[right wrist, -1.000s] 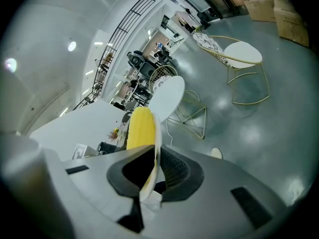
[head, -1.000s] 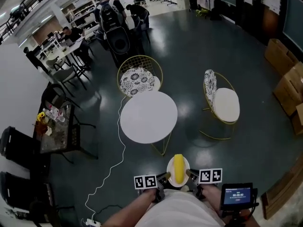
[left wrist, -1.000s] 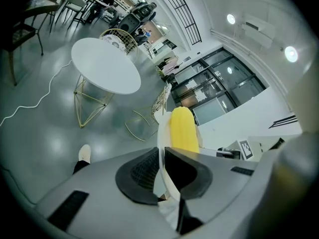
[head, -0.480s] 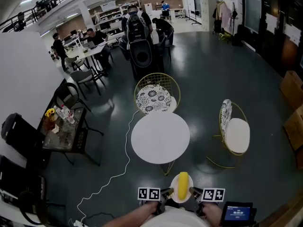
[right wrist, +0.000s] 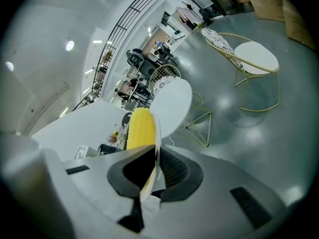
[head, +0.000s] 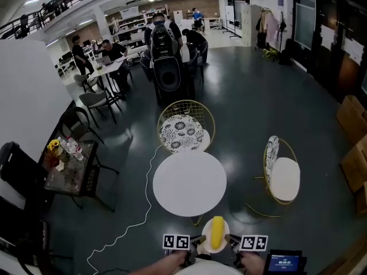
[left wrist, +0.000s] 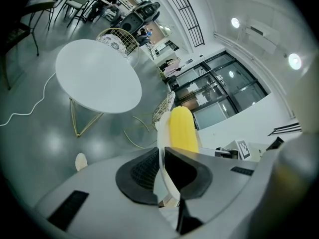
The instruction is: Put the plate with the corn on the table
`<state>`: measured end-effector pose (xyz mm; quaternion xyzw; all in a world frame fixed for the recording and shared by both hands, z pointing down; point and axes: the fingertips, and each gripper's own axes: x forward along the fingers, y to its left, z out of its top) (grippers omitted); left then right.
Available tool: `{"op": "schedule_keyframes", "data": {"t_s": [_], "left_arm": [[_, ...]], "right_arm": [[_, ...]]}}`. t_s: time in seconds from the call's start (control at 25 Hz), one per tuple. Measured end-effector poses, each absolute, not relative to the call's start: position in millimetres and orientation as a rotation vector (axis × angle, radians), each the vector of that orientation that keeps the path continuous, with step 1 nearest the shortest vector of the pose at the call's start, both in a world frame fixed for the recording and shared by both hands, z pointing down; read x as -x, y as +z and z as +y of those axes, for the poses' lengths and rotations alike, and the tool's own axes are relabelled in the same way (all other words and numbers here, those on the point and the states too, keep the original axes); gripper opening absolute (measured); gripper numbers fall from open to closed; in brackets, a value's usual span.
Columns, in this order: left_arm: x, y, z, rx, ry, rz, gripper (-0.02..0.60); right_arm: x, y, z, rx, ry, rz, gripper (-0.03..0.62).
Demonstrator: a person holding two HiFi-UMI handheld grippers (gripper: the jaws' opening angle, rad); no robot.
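Just short of the round white bench [head: 189,183], at its near edge, not on its top | plate [head: 206,231] held in the air, 1 yellow corn cob [head: 217,232] lying on it | left tool [head: 199,240] clamped on the plate's left rim | right tool [head: 229,239] clamped on its right rim | 1 chair [head: 184,132] beyond the bench

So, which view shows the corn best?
The head view: the corn lies whole on the plate, seen from above. Both gripper views show only one end of it, past the jaws.
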<state>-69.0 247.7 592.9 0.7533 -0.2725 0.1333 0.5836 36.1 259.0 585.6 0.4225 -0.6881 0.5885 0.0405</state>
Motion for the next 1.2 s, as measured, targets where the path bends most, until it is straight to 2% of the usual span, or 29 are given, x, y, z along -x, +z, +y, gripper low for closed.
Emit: {"op": "schedule_keyframes", "data": {"t_s": [0.72, 1.2], "left_arm": [[89.8, 593.9, 136.6, -1.755, 0.264, -0.662, 0.035], [97.1, 592.0, 118.0, -1.754, 0.222, -0.664, 0.035]], "right_arm": [[-16.0, 585.7, 145.0, -1.299, 1.777, -2.119, 0.037], [-9.9, 582.6, 125.1, -1.327, 1.772, -2.117, 0.037]]}}
